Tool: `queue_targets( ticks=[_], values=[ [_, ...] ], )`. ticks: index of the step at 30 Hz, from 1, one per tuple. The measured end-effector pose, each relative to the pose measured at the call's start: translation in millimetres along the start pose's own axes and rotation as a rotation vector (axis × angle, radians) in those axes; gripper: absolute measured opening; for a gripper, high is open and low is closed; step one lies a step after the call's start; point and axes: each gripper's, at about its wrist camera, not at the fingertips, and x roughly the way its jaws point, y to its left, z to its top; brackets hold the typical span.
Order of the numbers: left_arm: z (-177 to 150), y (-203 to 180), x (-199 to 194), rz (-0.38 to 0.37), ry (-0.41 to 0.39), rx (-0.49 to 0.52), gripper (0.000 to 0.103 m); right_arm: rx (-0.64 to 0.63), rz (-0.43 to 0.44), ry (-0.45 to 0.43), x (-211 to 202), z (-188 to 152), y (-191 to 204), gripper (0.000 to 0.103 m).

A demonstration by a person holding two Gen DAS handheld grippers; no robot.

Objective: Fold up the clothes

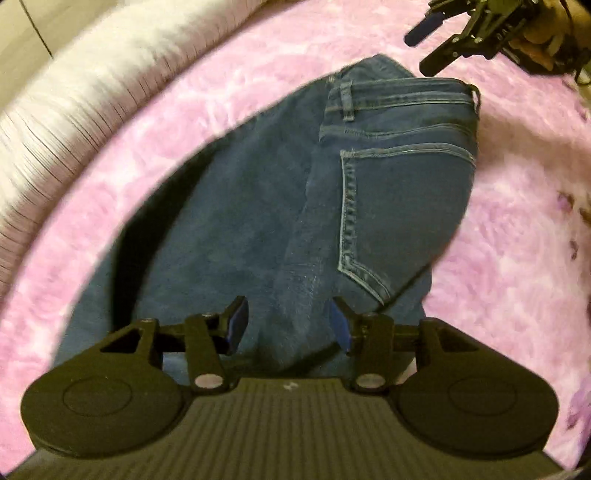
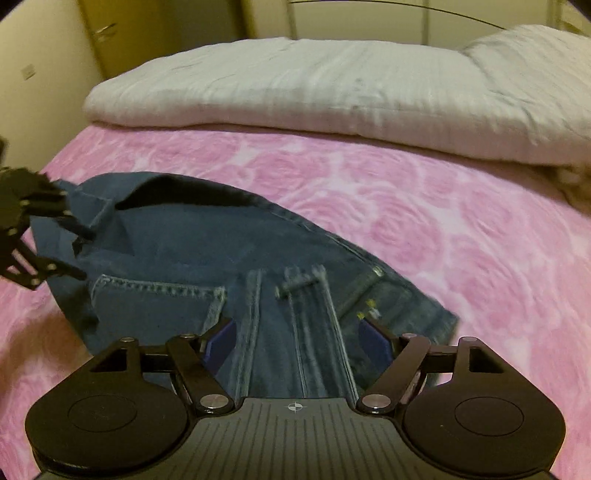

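Dark blue jeans (image 1: 388,203) lie folded on the pink bed cover, back pocket and waistband facing up. My left gripper (image 1: 288,326) hovers open over the leg end of the bundle, with denim below the gap but nothing pinched. My right gripper (image 2: 297,339) stands open just above the waistband and belt loop of the jeans (image 2: 166,251). From the left wrist view the right gripper (image 1: 424,42) shows at the top right, beyond the waistband, jaws apart. From the right wrist view the left gripper (image 2: 79,253) shows at the far left edge of the jeans, also open.
A pink rose-patterned blanket (image 2: 406,203) covers the bed around the jeans. A folded white quilt (image 2: 295,85) lies along the far side, also seen as the white quilt (image 1: 74,92). A hand (image 1: 543,37) holds the right gripper. A wall and door (image 2: 107,33) stand behind.
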Motion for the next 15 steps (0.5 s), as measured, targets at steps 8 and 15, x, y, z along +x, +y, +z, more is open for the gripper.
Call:
queue_targets(
  ticks=[8, 15],
  values=[
    [-12, -30, -10, -0.138, 0.024, 0.089, 0.01, -0.08, 0.142, 0.093, 35, 4, 6, 0.079],
    [-58, -95, -46, -0.168, 0.008, 0.19, 0.007, -0.085, 0.298, 0.19, 58, -1, 6, 0.077]
  ],
)
